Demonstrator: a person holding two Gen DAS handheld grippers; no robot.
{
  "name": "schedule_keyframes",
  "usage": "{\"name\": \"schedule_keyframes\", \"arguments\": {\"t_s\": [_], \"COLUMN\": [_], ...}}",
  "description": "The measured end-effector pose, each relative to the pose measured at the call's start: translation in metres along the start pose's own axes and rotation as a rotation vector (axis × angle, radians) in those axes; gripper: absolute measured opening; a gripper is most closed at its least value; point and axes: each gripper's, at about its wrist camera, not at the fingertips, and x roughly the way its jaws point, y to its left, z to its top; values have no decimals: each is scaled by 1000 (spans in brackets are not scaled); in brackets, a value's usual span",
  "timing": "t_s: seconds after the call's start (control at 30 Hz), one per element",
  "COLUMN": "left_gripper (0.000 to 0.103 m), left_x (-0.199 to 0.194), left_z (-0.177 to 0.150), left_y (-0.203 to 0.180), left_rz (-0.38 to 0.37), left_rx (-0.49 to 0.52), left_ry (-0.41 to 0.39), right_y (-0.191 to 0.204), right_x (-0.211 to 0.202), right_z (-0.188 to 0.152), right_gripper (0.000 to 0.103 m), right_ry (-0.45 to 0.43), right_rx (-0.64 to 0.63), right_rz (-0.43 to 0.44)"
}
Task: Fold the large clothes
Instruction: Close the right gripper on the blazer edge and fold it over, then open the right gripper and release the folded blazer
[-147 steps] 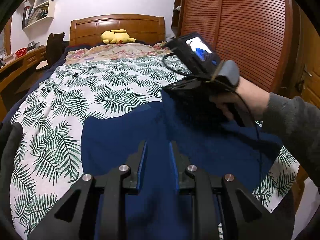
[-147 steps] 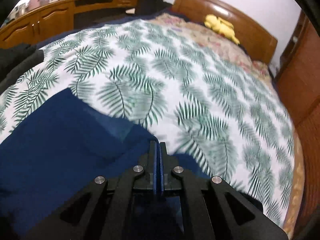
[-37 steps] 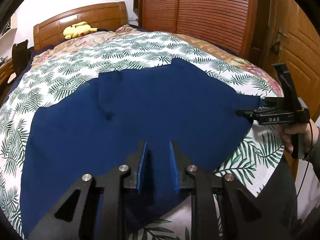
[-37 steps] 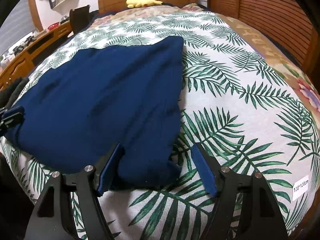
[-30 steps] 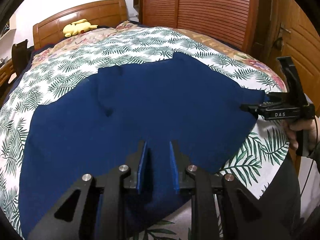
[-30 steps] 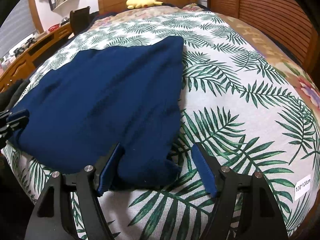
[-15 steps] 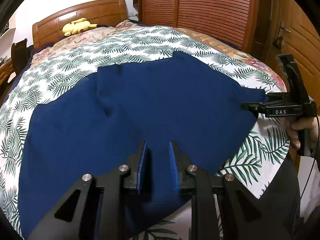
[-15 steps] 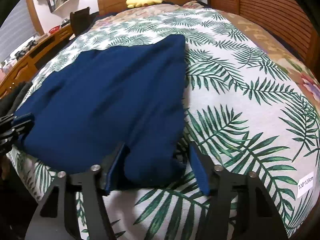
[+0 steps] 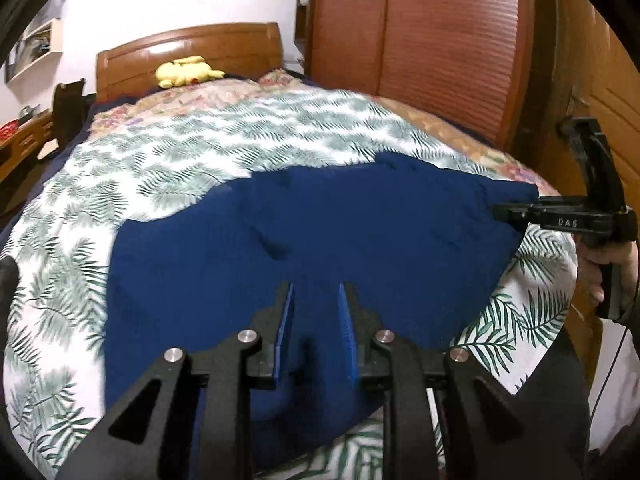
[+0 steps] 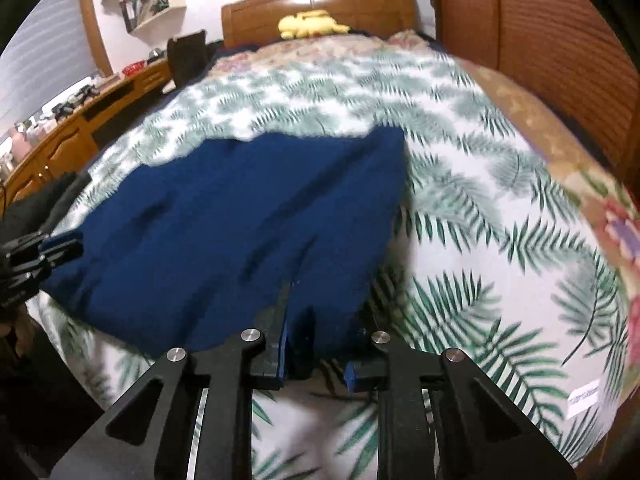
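Closing on the near hem corner of the navy garment (image 10: 240,216), the right hand-held gripper (image 10: 316,340) narrows its jaws from the wide spread of a second ago, cloth bunched between them. The left hand-held gripper (image 9: 314,336) keeps its narrow pinch on the hem's other corner, as it did a second ago. Both corners now sit raised off the bed (image 10: 500,240), where they lay flat before. Beyond the grippers, the rest of the garment lies spread toward the headboard (image 10: 320,0). With both corners taken, the hem looks ready to be carried over toward the far edge for the fold.
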Motion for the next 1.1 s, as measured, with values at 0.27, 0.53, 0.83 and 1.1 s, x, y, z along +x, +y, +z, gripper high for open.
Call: {"name": "schedule_keyframes", "arguments": {"t_s": [0.27, 0.53, 0.83, 1.1], "left_gripper": [20, 20, 20, 20], "left_x": [-46, -92, -121, -129], "left_z": [-12, -44, -75, -82], "left_y": [47, 100, 146, 160], "left_rz": [59, 138, 207, 207], "left_rx": [-73, -153, -245, -288], "left_ry": [-68, -108, -120, -139], "right_y": [75, 172, 293, 324], "right_x": [-13, 2, 48, 62], "right_z": [51, 89, 60, 36], "right_gripper": [17, 17, 17, 49], "right_ry": [-83, -142, -31, 73], "right_rx": [-138, -276, -389, -437], "right_rz": [30, 134, 348, 376]}}
